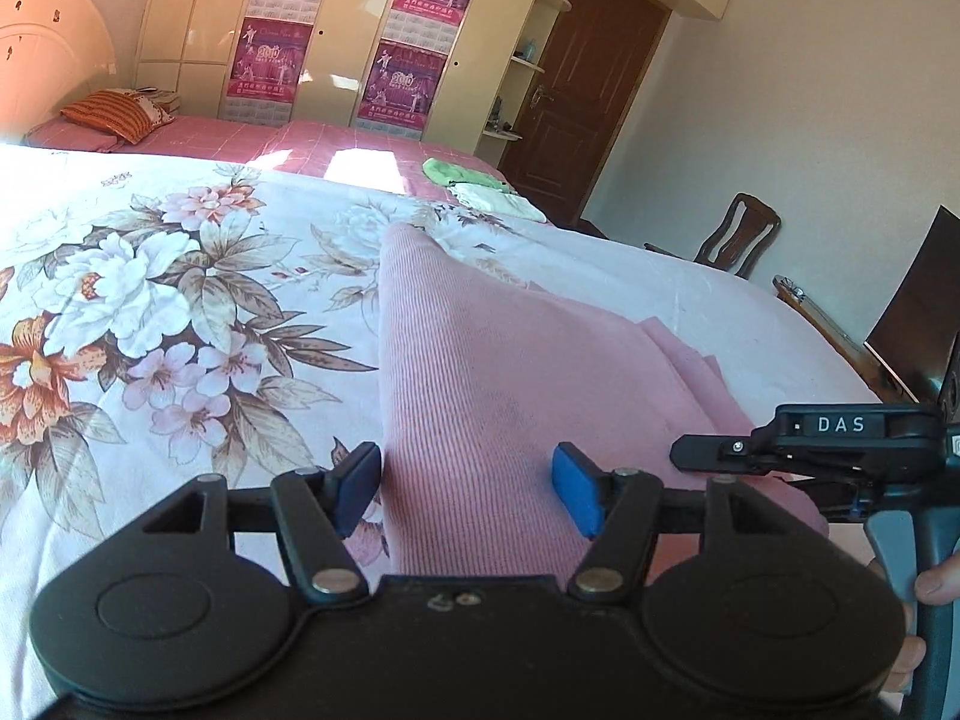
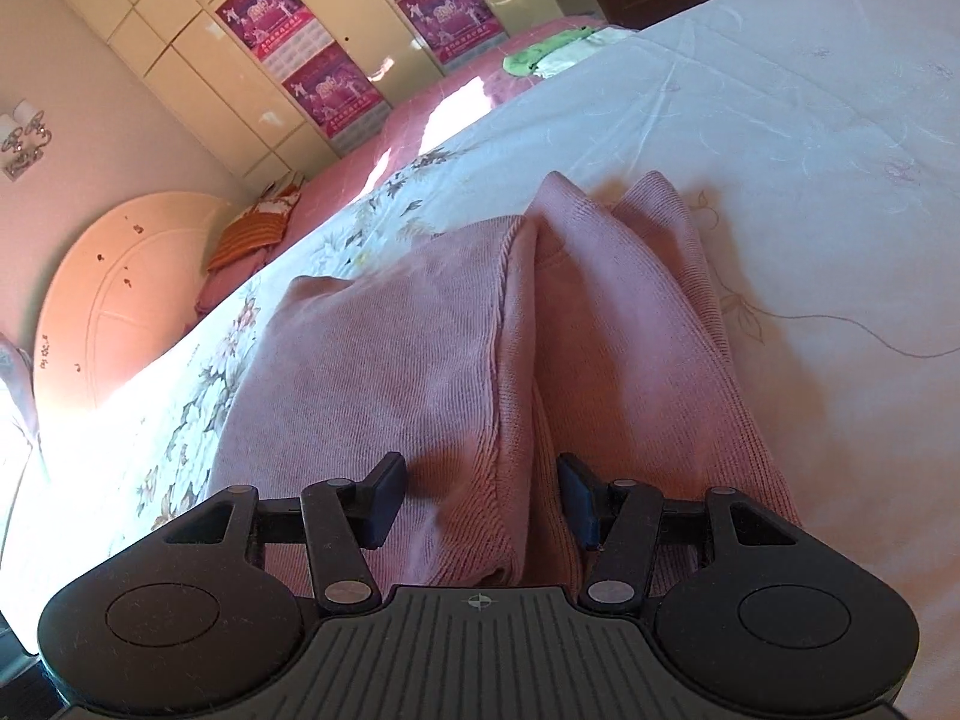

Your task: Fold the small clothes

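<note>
A pink ribbed knit garment point(image 1: 480, 360) lies folded lengthwise on the floral bedspread point(image 1: 150, 300), with further pink layers showing at its right edge. My left gripper point(image 1: 469, 493) hovers over its near end. The blue pads point(image 1: 360, 489) stand apart and press on nothing. In the right wrist view the same garment point(image 2: 390, 360) shows as a broad folded panel with two narrower folds beside it. My right gripper point(image 2: 481, 499) is open over the seam between them. Its black body point(image 1: 840, 426) reaches in from the right, held by a hand point(image 1: 936, 585).
Folded green point(image 1: 456, 171) and pale point(image 1: 495, 198) clothes lie at the far end of the pink bed. An orange striped pillow point(image 1: 114, 111) sits by the headboard. A wardrobe with posters point(image 1: 396, 60), a brown door point(image 1: 576, 90) and a wooden chair point(image 1: 738, 240) stand beyond.
</note>
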Demonstrator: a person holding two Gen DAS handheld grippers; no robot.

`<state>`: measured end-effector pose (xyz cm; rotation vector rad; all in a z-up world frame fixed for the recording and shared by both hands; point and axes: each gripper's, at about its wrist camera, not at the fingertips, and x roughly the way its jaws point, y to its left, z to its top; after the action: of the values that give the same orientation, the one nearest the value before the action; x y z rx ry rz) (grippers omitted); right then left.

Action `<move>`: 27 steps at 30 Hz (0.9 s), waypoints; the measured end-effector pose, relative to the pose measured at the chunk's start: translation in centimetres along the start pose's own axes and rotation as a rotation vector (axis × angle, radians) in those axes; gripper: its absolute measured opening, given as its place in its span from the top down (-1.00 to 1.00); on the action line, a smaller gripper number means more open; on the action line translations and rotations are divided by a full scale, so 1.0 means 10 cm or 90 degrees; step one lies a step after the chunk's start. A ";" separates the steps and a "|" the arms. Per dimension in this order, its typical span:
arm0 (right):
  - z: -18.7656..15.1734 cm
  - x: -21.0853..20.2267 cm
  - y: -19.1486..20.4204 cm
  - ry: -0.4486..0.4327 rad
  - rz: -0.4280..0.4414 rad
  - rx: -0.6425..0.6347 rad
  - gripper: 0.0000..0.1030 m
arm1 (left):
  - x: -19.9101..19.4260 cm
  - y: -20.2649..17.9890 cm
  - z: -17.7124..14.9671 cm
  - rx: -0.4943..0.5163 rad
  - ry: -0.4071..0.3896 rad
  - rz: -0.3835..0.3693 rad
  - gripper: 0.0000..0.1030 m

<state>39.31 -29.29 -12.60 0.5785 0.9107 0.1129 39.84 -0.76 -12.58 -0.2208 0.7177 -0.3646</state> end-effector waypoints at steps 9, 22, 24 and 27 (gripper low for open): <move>0.00 -0.01 0.07 0.002 0.005 -0.042 0.69 | 0.03 0.01 -0.03 -0.015 0.011 0.002 -0.22; 0.07 -0.67 0.29 -0.137 -0.082 -0.223 0.77 | -0.04 -0.20 0.04 -0.018 -0.009 -0.055 -0.21; 0.01 -0.63 0.17 -0.118 -0.109 -0.227 0.77 | 0.01 -0.24 -0.01 -0.008 0.000 -0.052 -0.21; -0.12 -0.45 -0.07 -0.073 -0.145 -0.198 0.76 | 0.10 -0.30 -0.11 0.019 0.023 -0.031 -0.31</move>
<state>35.45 -30.83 -10.30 0.1893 0.8213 0.0146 39.05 -3.97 -13.03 -0.2049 0.7423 -0.4258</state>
